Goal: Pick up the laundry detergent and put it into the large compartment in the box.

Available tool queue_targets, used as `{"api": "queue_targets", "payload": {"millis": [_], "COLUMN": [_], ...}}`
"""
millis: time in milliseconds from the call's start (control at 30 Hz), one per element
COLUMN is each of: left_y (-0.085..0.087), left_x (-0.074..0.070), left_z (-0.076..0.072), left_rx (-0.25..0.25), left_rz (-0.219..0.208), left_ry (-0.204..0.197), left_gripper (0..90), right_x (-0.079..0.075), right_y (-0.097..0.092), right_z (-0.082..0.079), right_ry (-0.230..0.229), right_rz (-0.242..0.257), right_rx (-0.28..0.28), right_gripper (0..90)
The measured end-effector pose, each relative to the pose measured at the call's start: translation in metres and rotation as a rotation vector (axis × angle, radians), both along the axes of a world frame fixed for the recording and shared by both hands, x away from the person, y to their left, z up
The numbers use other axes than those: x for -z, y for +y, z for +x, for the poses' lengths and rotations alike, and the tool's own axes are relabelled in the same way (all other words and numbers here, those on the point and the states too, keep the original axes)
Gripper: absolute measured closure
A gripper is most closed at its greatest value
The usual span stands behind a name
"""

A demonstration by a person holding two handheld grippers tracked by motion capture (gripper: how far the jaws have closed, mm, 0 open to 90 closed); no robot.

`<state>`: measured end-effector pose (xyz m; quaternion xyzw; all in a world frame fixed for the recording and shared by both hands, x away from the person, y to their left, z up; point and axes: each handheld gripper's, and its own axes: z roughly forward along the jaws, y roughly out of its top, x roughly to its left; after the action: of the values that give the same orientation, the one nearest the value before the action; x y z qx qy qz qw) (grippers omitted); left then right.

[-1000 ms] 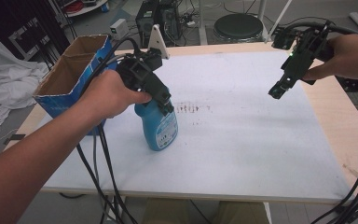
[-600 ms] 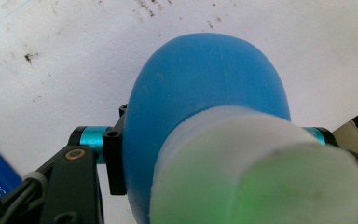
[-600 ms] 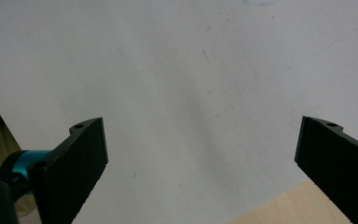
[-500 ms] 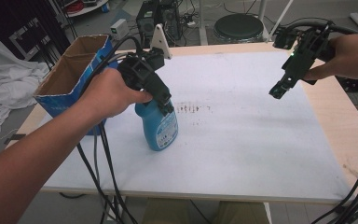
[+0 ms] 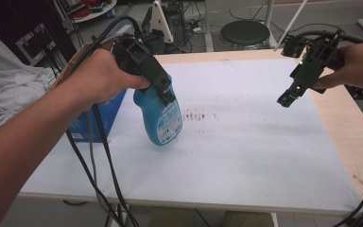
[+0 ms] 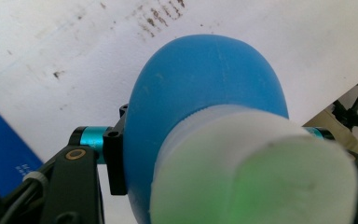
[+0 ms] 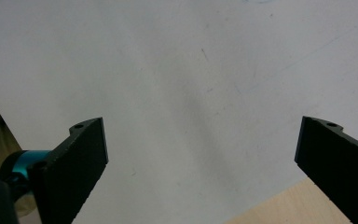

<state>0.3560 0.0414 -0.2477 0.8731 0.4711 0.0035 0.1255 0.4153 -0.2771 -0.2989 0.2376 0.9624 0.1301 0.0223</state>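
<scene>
My left gripper (image 5: 163, 92) has just finished closing, its jaws now clamped on the neck of the blue bottle (image 5: 163, 118); a second ago the bottle stood on the white tabletop (image 5: 246, 146) with the jaws only loosely about it, and now it hangs tilted, base clear of the surface, near the left side of the table and just beside the blue cardboard box (image 5: 87, 123); in the left gripper view the blue bottle body (image 6: 200, 93) bulges between the jaws with its white cap (image 6: 256, 172) close to the lens, so I judge the grip sound; my right gripper (image 5: 288, 97) hovers over the far right of the table, jaws spread wide with nothing between them, where it was a second ago; the right gripper view looks down on bare white surface between its two black fingers (image 7: 74, 163); the lift means the pick is done, and I reckon the next step is carrying the bottle, perhaps toward the box; the risk I see is the tilted bottle swinging or slipping.
</scene>
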Motion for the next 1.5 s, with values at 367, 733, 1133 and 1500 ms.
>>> {"api": "queue_targets", "payload": {"millis": [367,733,1133,1500], "left_y": [0.026,0.069,0.108,0.141], "left_x": [-0.049,-0.102,-0.13,-0.158], "left_z": [0.005,0.011,0.016,0.017], "left_rx": [0.012,0.042,0.055,0.132], "left_rz": [0.007,0.001,-0.009,-0.012], "left_ry": [-0.021,-0.055,-0.081,-0.151], "left_gripper": [37.9,37.9,38.0,38.0], "right_x": [0.001,0.003,0.005,0.004], "right_y": [-0.003,-0.002,-0.001,-0.005], "right_z": [0.002,0.005,0.007,0.008], "right_ry": [0.003,0.007,0.016,0.019], "right_rz": [0.0,-0.004,-0.007,-0.012], "right_rx": [0.003,0.002,0.013,0.033], "right_gripper": [1.5,1.4,1.4,1.5]}}
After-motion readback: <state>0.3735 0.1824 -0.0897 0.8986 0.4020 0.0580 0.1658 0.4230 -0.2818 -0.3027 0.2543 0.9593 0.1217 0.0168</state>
